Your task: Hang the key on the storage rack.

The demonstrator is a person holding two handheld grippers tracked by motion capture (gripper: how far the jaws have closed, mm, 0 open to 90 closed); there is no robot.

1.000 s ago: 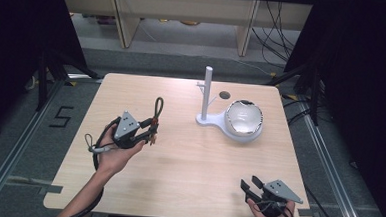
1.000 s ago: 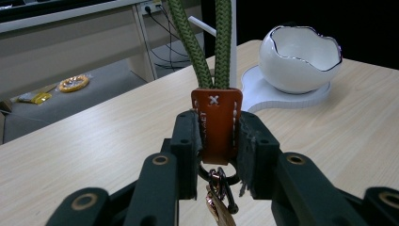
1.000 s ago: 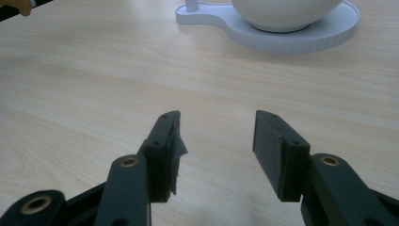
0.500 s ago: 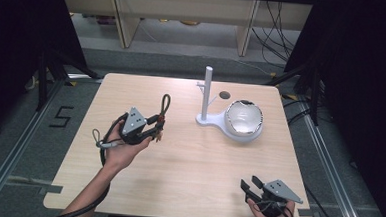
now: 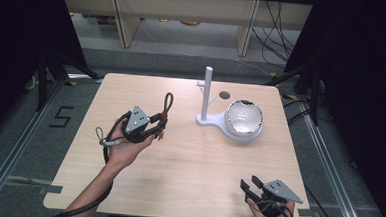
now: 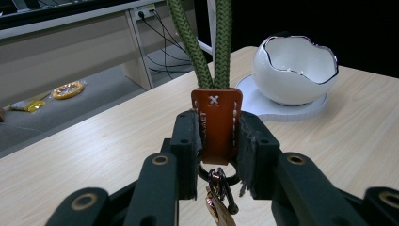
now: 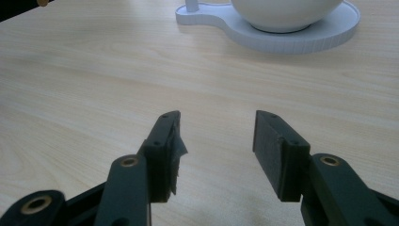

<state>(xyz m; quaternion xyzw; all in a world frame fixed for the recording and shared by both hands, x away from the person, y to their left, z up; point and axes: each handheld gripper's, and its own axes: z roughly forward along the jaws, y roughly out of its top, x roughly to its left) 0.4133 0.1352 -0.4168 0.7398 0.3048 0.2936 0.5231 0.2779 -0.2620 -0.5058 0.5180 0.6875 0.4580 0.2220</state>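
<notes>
The left tongs (image 6: 217,136) are closed on the brown leather tab (image 6: 216,123) of a keychain; its green cord loop (image 5: 167,103) rises out of the top of the left gripper view, so the loop's end is cut off there, while the high view shows it standing above the tongs over the left half of the surface (image 5: 188,168); a dark ring and a copper clasp (image 6: 219,200) hang below the tab, partly hidden between the jaws; stitched lettering runs down the tab's edge, too small to read; the white bowl (image 5: 243,118), jagged at the rim like a cracked eggshell, sits on a white stand (image 5: 206,120) with an upright post, and what shows of its inside looks empty; the right tongs (image 5: 249,186) are held wide apart with nothing between them, low at the near right edge; a "5" (image 5: 63,116) is marked on the floor to the left
</notes>
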